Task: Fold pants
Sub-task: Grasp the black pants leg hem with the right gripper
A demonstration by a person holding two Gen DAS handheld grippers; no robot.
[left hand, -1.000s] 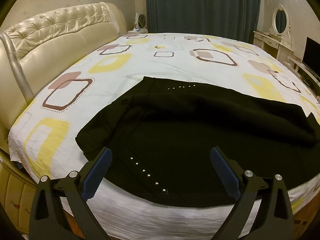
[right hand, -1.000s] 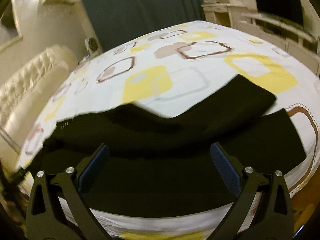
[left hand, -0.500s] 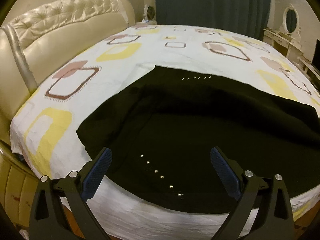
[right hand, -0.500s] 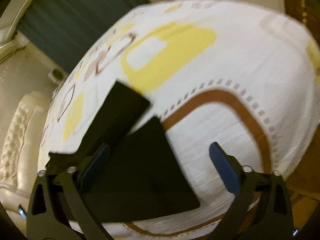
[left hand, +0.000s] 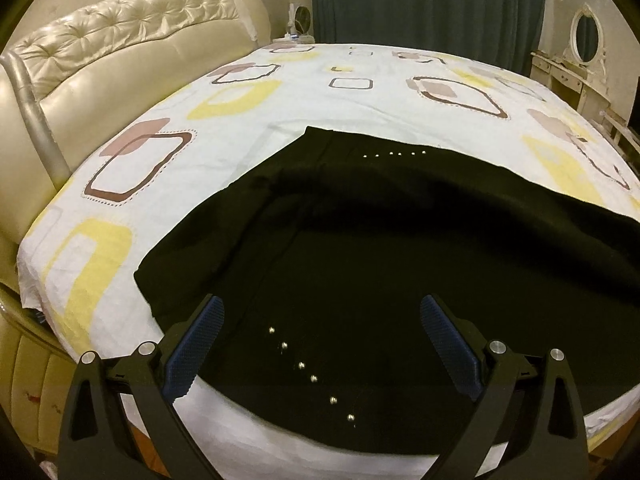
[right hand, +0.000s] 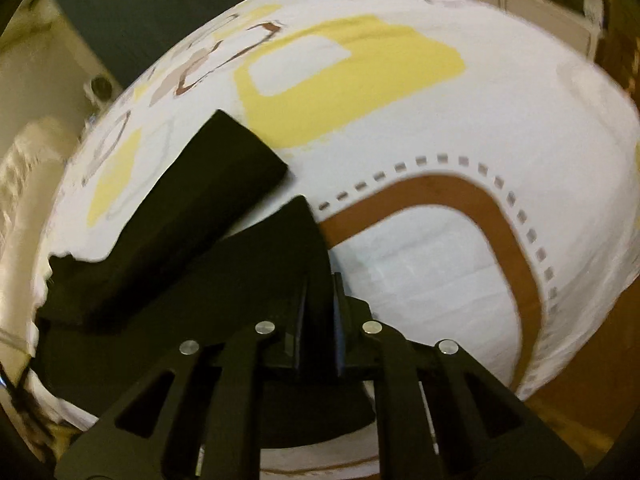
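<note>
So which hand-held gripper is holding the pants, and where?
The right hand-held gripper is shut on the black pants, pinching the hem end of the near leg. The left hand-held gripper is open, holding nothing.

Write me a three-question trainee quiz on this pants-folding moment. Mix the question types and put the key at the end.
1. True or false: the left gripper is clamped on the black pants.
2. Multiple choice: the right gripper is shut on A) the bedsheet, B) the hem end of the nearer pant leg, C) nothing.
3. Fill in: a row of small metal ____ runs between the left gripper's fingers.

Key: 1 false; 2 B; 3 studs.
</note>
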